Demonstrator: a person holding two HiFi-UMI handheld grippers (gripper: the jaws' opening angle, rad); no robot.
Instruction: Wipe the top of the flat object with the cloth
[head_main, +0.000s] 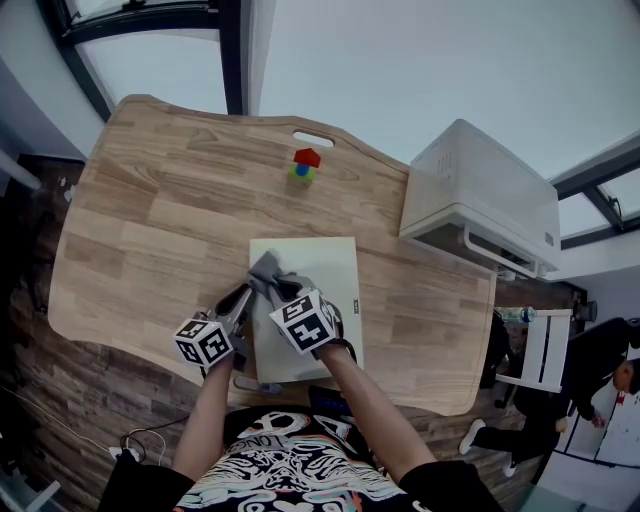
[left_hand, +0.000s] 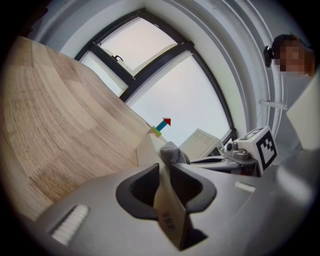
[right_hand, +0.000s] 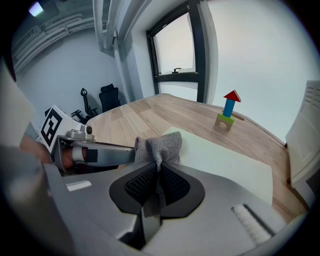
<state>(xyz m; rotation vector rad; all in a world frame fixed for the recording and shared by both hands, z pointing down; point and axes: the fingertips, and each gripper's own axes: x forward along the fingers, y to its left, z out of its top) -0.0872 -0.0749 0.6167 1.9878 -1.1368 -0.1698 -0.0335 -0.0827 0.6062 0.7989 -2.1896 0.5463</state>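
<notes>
A cream flat board (head_main: 318, 262) lies on the wooden table (head_main: 150, 230) in front of me. My left gripper (head_main: 246, 296) sits at the board's left edge. In the left gripper view the jaws (left_hand: 167, 169) pinch that thin edge of the board (left_hand: 171, 216), which carries a barcode label. A grey cloth (head_main: 266, 268) rests bunched on the board's near left part. My right gripper (head_main: 281, 289) is shut on it, and the right gripper view shows the cloth (right_hand: 160, 145) squeezed between the ribbed pads (right_hand: 158, 169), with the board (right_hand: 225, 160) beyond. The two grippers almost touch.
A small stack of toy blocks (head_main: 305, 165) with a red roof stands at the table's far edge near a slot. A white boxy appliance (head_main: 485, 195) sits at the right end. A white chair (head_main: 535, 350) and a person (head_main: 605, 365) are on the floor at right.
</notes>
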